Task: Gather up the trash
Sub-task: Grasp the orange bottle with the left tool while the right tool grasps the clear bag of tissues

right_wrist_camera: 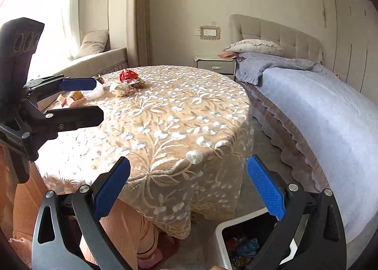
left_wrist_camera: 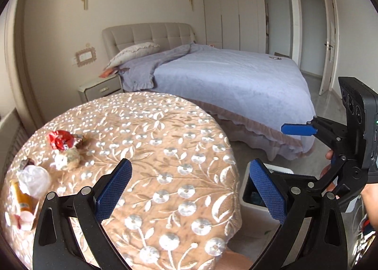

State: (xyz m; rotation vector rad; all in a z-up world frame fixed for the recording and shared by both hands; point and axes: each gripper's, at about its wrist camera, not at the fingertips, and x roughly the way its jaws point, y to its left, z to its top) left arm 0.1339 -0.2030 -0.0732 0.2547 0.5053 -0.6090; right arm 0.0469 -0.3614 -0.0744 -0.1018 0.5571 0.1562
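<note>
A round bench (left_wrist_camera: 165,151) under a floral lace cloth fills the middle of both views, with the trash gathered at its far left edge. In the left wrist view, going left to right, an orange bottle (left_wrist_camera: 21,196) lies at about 9 o'clock. Touching it is a crumpled white wad (left_wrist_camera: 35,180). Up toward 10 o'clock is a pale crumpled ball (left_wrist_camera: 67,158), and a red wrapper (left_wrist_camera: 61,140) lies just beyond the ball.

The left tongs (left_wrist_camera: 189,187) hang over the near side of the bench, blue pads spread wide and holding nothing. Under the right pad, at 4 o'clock, a white bin (left_wrist_camera: 246,189) stands on the floor beside the bench (its inside is dark here).

The right tongs (right_wrist_camera: 189,189) hover off the near right edge of the bench, also spread wide and empty. In the right wrist view the bin (right_wrist_camera: 222,241) sits at 5 o'clock, with coloured scraps inside. The left tongs (right_wrist_camera: 78,97) show side-on at 9 o'clock in that view, close to the trash.

A bed (left_wrist_camera: 236,80) with a lilac cover stands right of the bench.
</note>
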